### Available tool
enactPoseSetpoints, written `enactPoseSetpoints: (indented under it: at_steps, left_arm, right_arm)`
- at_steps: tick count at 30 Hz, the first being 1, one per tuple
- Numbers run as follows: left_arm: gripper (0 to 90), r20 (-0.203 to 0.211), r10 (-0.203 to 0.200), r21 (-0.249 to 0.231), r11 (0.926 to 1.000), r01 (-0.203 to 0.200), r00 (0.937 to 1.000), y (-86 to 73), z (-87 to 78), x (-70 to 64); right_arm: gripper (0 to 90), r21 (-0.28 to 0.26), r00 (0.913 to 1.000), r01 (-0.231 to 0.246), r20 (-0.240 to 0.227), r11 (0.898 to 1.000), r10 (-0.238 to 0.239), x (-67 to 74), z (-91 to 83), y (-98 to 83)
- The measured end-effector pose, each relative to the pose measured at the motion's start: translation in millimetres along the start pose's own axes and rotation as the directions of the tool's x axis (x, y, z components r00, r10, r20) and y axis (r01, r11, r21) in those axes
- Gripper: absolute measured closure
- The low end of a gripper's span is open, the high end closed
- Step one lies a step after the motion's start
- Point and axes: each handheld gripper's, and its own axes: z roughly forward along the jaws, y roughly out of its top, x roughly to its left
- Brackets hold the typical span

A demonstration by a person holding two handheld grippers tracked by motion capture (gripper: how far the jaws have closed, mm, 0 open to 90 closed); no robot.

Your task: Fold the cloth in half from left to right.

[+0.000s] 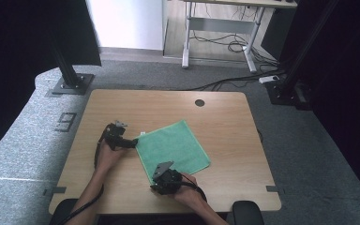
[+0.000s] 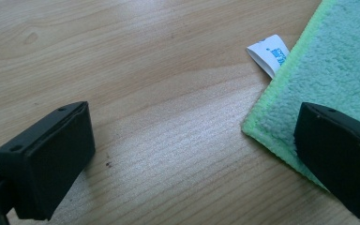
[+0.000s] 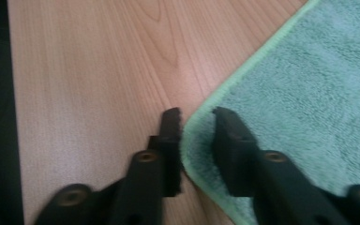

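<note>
A green microfibre cloth (image 1: 173, 145) lies flat on the wooden table (image 1: 225, 117), turned like a diamond. Its left corner carries a white tag (image 2: 269, 54). My left gripper (image 1: 132, 143) rests at that corner, open wide; in the left gripper view (image 2: 192, 154) one jaw stands over bare wood and the other over the cloth's edge (image 2: 262, 126). My right gripper (image 1: 155, 183) is at the cloth's near corner. In the right gripper view (image 3: 194, 117) its jaws stand a narrow gap apart, with the cloth's corner (image 3: 197, 140) between them and still lying flat.
A round dark cable hole (image 1: 199, 102) sits near the table's far edge. The table's edge (image 3: 11, 117) runs close beside the right gripper. Grey carpet, black frame posts (image 1: 68, 70) and a white desk frame (image 1: 220, 28) lie beyond the table.
</note>
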Motion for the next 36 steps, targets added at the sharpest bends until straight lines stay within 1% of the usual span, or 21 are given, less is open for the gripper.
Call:
enactPoseSetpoints:
  at_steps: [2,7,9,10,11,12,13,14,15,16,17,18,20,22,23,25,28,30,32,36]
  left_arm:
    - [0.0,-0.002,-0.007,0.000,1.0000,0.007,1.0000,0.7,0.4,0.2]
    - [0.0,-0.018,-0.028,-0.001,0.9996,0.028,0.9995,3.8,3.0,0.8]
    - [1.1,-0.009,-0.015,-0.007,0.9999,0.015,0.9998,3.8,2.5,0.2]
    - [4.7,0.001,-0.005,-0.020,0.9998,0.005,1.0000,3.2,1.3,-0.8]
    - [21.4,0.020,0.018,-0.037,0.9992,-0.017,0.9997,2.5,-0.5,-2.1]
    - [21.4,0.035,0.034,-0.048,0.9983,-0.032,0.9988,2.1,-1.7,-3.6]
    - [30.6,0.067,0.064,-0.061,0.9963,-0.060,0.9957,1.7,-3.4,-7.0]
    - [44.7,0.087,0.081,-0.066,0.9950,-0.075,0.9929,1.4,-4.4,-9.3]
    - [53.8,0.096,0.083,-0.069,0.9947,-0.076,0.9919,1.0,-5.0,-10.6]
    - [58.0,0.105,0.075,-0.068,0.9954,-0.068,0.9916,1.2,-5.4,-10.6]
    - [66.2,0.133,0.065,-0.066,0.9962,-0.057,0.9890,1.2,-5.8,-9.8]
    - [73.1,0.151,0.058,-0.065,0.9967,-0.049,0.9868,1.2,-5.8,-8.9]
    - [84.4,0.188,0.043,-0.055,0.9979,-0.033,0.9813,1.2,-6.0,-7.5]
    - [87.2,0.190,0.039,-0.040,0.9987,-0.032,0.9809,2.2,-7.0,-6.8]
    - [87.5,0.180,0.039,-0.030,0.9990,-0.034,0.9828,3.0,-8.6,-6.2]
    - [87.8,0.168,0.044,-0.027,0.9988,-0.040,0.9848,3.9,-12.6,-4.8]
    - [87.7,0.164,0.031,-0.045,0.9987,-0.024,0.9861,5.6,-23.4,-2.0]
    - [87.7,0.156,0.034,-0.058,0.9980,-0.025,0.9871,6.8,-29.6,-1.3]
    - [87.7,0.156,0.021,-0.072,0.9973,-0.009,0.9876,8.3,-34.0,-1.1]
    - [87.7,0.147,0.025,-0.085,0.9963,-0.012,0.9888,11.4,-35.0,-3.8]
  right_arm:
    - [78.5,0.001,1.0000,-0.001,0.008,1.000,0.001,-0.4,0.1,0.5]
    - [82.7,-0.008,0.9999,-0.005,0.013,1.000,0.005,-0.8,0.7,-0.2]
    - [83.9,-0.012,0.9999,-0.008,0.015,1.000,0.008,-0.5,1.0,-0.2]
    - [84.5,-0.013,0.9999,-0.008,0.015,1.000,0.008,-0.3,1.2,-0.1]
    - [85.3,-0.016,0.9999,-0.011,0.011,1.000,0.011,-0.2,1.9,0.3]
    - [85.3,-0.016,0.9999,-0.011,0.011,1.000,0.011,-0.2,1.9,0.3]
    - [85.5,-0.016,0.9998,-0.015,0.010,1.000,0.015,0.0,2.1,0.6]
    - [85.7,-0.018,0.9998,-0.020,0.008,1.000,0.020,0.3,2.9,1.3]
    - [85.9,-0.018,0.9997,-0.024,0.006,1.000,0.025,0.6,3.4,2.0]
    - [86.2,-0.022,0.9997,-0.025,0.001,0.999,0.025,0.8,4.2,2.5]
    - [86.4,-0.021,0.9996,-0.029,-0.002,0.999,0.029,1.5,4.7,3.3]
    - [86.6,-0.022,0.9996,-0.030,-0.005,0.999,0.029,1.9,5.6,4.2]
    - [86.9,-0.025,0.9994,-0.033,-0.015,0.999,0.033,3.0,7.6,6.5]
    - [87.1,-0.025,0.9990,-0.035,-0.028,0.999,0.034,4.0,9.9,9.2]
    - [87.2,-0.026,0.9989,-0.034,-0.034,0.999,0.033,4.6,11.2,10.7]
    - [87.2,-0.026,0.9987,-0.027,-0.043,0.999,0.026,6.8,14.1,14.4]
    - [87.3,-0.025,0.9989,-0.013,-0.045,1.000,0.012,9.8,16.2,19.3]
    - [87.3,-0.034,0.9989,-0.008,-0.047,0.999,0.006,11.1,14.8,22.0]
    - [87.3,-0.045,0.9991,-0.004,-0.043,0.999,0.002,11.1,11.6,23.6]
    - [87.2,-0.078,0.9995,-0.012,-0.031,0.997,0.010,8.4,-0.8,25.3]
